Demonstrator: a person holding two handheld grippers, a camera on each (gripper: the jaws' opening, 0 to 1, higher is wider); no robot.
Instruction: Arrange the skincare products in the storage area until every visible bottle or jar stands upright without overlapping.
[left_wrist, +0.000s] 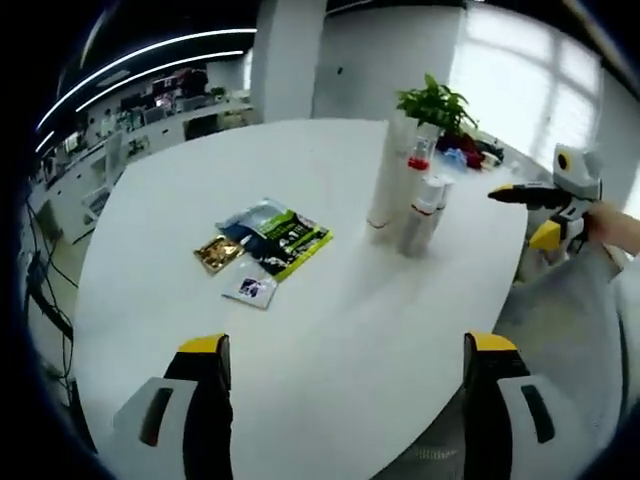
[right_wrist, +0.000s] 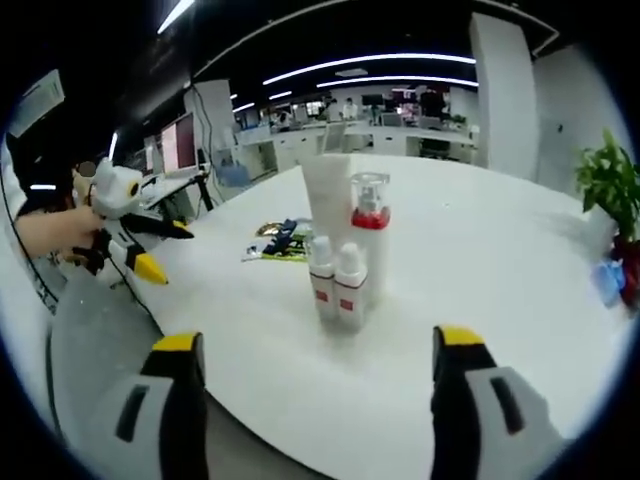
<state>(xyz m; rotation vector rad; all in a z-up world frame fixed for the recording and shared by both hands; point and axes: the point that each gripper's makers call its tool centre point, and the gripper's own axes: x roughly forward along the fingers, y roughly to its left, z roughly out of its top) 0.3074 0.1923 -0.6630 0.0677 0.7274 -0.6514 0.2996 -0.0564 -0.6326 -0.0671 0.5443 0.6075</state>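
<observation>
Both grippers' fingers (right_wrist: 176, 385) gape empty, well short of the upright bottles (right_wrist: 345, 262).

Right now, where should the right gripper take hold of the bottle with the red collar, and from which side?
Probably high on the bottle with the red collar, near its clear cap, coming from above: two small bottles stand close in front, a tall white tube beside it.

A round white table (left_wrist: 330, 330) stands in an open office. Strip lights (right_wrist: 370, 62) cross a dark ceiling. A bright window (left_wrist: 535, 70) glows behind.
</observation>
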